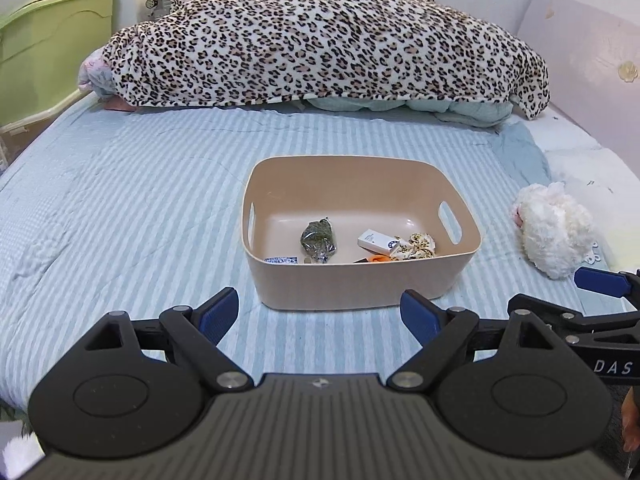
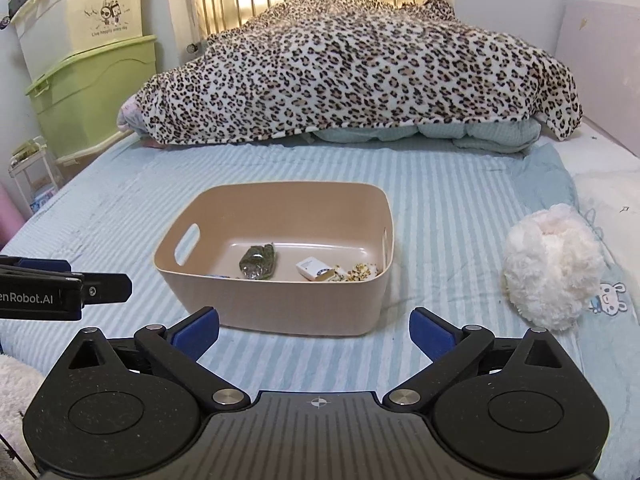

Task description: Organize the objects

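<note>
A beige plastic bin [image 1: 360, 292] [image 2: 276, 304] sits on the striped bed. Inside lie a green packet [image 1: 318, 240] [image 2: 258, 261], a white box [image 1: 378, 240] [image 2: 314, 269], a patterned fabric piece [image 1: 418, 246] [image 2: 360, 271], an orange item [image 1: 378, 259] and a blue-white item [image 1: 282, 260]. A white fluffy plush [image 1: 554, 232] [image 2: 552, 268] lies on the bed to the right of the bin. My left gripper [image 1: 320, 316] is open and empty, just in front of the bin. My right gripper [image 2: 314, 336] is open and empty, in front of the bin and left of the plush.
A leopard blanket [image 1: 320, 40] [image 2: 360, 72] covers a heap of bedding at the far end. Green and cream storage boxes [image 2: 92, 80] stand to the left of the bed. A wall panel [image 1: 592, 60] runs along the right. The striped sheet [image 1: 140, 200] surrounds the bin.
</note>
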Motion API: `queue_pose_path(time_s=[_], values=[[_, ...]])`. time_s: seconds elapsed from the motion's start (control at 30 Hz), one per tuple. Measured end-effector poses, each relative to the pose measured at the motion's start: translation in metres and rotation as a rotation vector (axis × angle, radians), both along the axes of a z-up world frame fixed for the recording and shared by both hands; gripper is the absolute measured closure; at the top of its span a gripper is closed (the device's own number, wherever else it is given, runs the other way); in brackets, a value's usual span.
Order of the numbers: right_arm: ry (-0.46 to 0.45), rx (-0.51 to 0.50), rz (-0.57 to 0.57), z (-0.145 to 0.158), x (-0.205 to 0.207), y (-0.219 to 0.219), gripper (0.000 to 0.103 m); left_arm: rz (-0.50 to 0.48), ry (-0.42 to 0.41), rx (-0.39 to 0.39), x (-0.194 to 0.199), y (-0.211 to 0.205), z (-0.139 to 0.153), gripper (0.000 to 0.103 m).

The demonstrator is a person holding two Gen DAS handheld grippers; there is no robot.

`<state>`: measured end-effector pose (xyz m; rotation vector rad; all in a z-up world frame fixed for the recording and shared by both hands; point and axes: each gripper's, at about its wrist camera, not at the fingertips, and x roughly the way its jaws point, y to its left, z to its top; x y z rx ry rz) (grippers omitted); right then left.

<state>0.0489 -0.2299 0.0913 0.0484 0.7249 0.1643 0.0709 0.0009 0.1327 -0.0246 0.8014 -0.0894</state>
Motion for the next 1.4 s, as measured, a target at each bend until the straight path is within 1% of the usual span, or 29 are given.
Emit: queue_pose_path(time_s=[0.17, 0.3, 0.63, 0.8, 1.4], values=[[-0.017, 0.008, 0.016, 0.011, -0.016, 0.001, 0.0, -0.013, -0.023, 0.014, -0.02, -0.002, 0.01, 0.015], [-0.027, 0.028, 0.023, 0.018, -0.028, 0.001, 0.0, -0.018, -0.023, -0.008, -0.031, -0.002, 0.015, 0.015], [-0.033, 0.049, 0.03, 0.027, -0.045, 0.0, 0.0, -0.058, -0.042, 0.006, -0.051, -0.015, 0.019, 0.015], [-0.022, 0.076, 0.035, 0.027, -0.05, 0.001, 0.0, -0.064, -0.049, 0.015, -0.057, -0.016, 0.021, 0.015], [-0.039, 0.067, 0.042, 0.034, -0.057, 0.004, 0.0, -0.073, -0.054, 0.006, -0.061, -0.014, 0.025, 0.015]])
